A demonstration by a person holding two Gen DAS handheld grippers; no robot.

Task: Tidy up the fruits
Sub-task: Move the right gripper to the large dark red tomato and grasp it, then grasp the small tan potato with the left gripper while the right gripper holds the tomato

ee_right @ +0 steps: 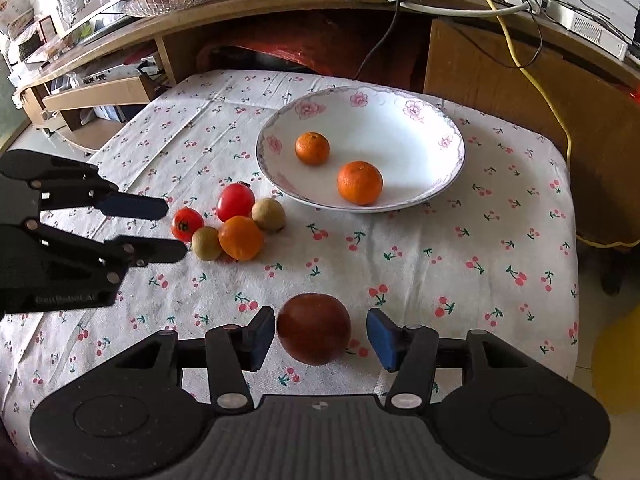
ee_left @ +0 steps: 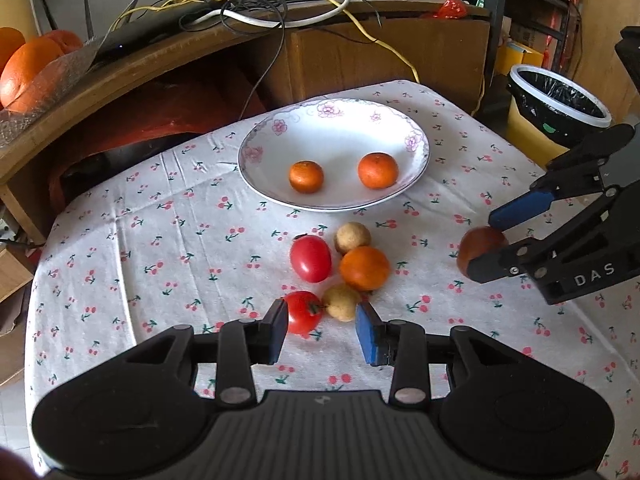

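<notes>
From your left wrist view, your left gripper (ee_left: 322, 330) hangs low over the cherry-print tablecloth (ee_left: 160, 248) with its jaws spread, the nearest small tomato (ee_left: 301, 312) and a tan longan-like fruit (ee_left: 341, 302) sitting just ahead between the blue pads (ee_left: 367, 336), neither one pinched. Behind them lie a larger tomato (ee_left: 311, 258), a mandarin (ee_left: 364, 268) and a second tan fruit (ee_left: 352, 237), all bunched together, and beyond stands the flowered plate (ee_left: 416, 148) already holding two mandarins. From your right wrist view, your right gripper (ee_right: 320, 336) straddles a dark red fruit (ee_right: 314, 329), possibly a plum, with jaws spread and a gap showing on the right side; whether the left pad touches it you cannot tell. I judge you are at the grasp step for this fruit, with the cluster still waiting. Next you need to close evenly on it without rolling it, lift clear, and carry it forward and slightly right to the plate, setting it down beside the mandarins (ee_right: 359, 183) rather than on them
</notes>
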